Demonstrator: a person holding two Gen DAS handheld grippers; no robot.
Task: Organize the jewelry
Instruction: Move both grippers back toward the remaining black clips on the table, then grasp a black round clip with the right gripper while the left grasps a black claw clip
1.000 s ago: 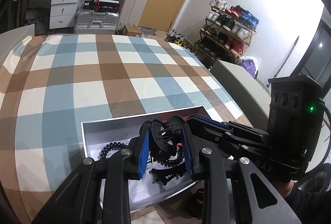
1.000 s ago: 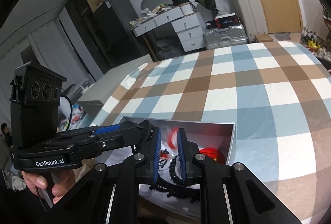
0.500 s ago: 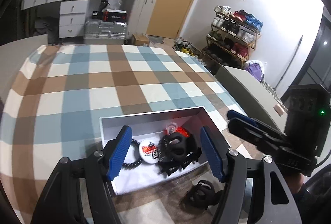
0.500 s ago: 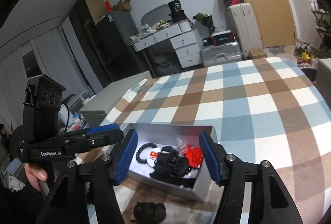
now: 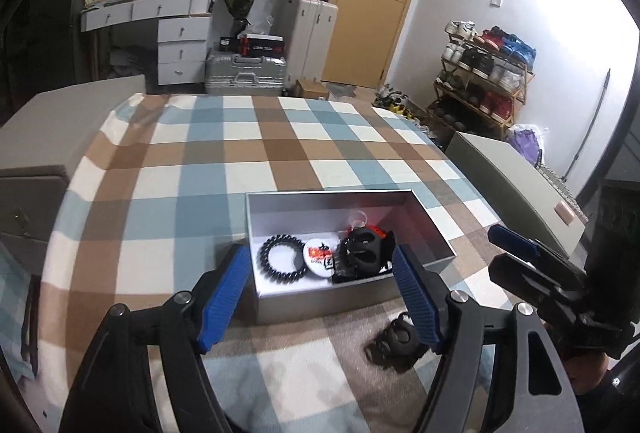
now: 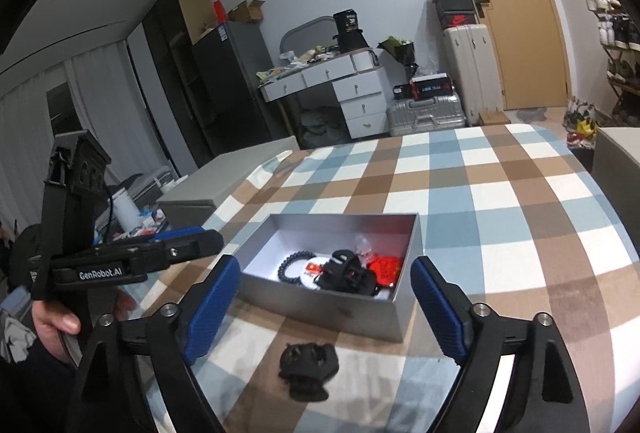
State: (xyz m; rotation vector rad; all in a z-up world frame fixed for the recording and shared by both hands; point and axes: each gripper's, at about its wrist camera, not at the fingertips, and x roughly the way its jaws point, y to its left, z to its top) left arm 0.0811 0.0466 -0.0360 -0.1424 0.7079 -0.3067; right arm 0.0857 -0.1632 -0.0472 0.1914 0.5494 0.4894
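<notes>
An open silver box (image 5: 320,297) (image 6: 320,309) rests on the checked cloth. Inside lie a black bead bracelet (image 5: 282,261) (image 6: 292,267), a white round badge (image 5: 320,257), a black hair claw (image 5: 362,249) (image 6: 346,271) and a red piece (image 6: 384,267). A second black hair claw (image 5: 396,343) (image 6: 306,363) lies on the cloth just in front of the box. My left gripper (image 5: 320,253) hangs above and short of the box, jaws opening, nothing between them. My right gripper (image 6: 325,261) is beside it, jaws opening wide, also with nothing in it.
The checked cloth (image 5: 240,161) spreads far beyond the box. Grey cabinets (image 5: 40,137) (image 5: 516,177) flank the bed on both sides. Beyond its far edge are a silver suitcase (image 5: 244,71), a white desk (image 6: 340,89) and a shoe rack (image 5: 484,73).
Both grippers were shut around the black hair claw and beads in the box. They have let go, opened and drawn back and upward, and the claw now lies in the box.
</notes>
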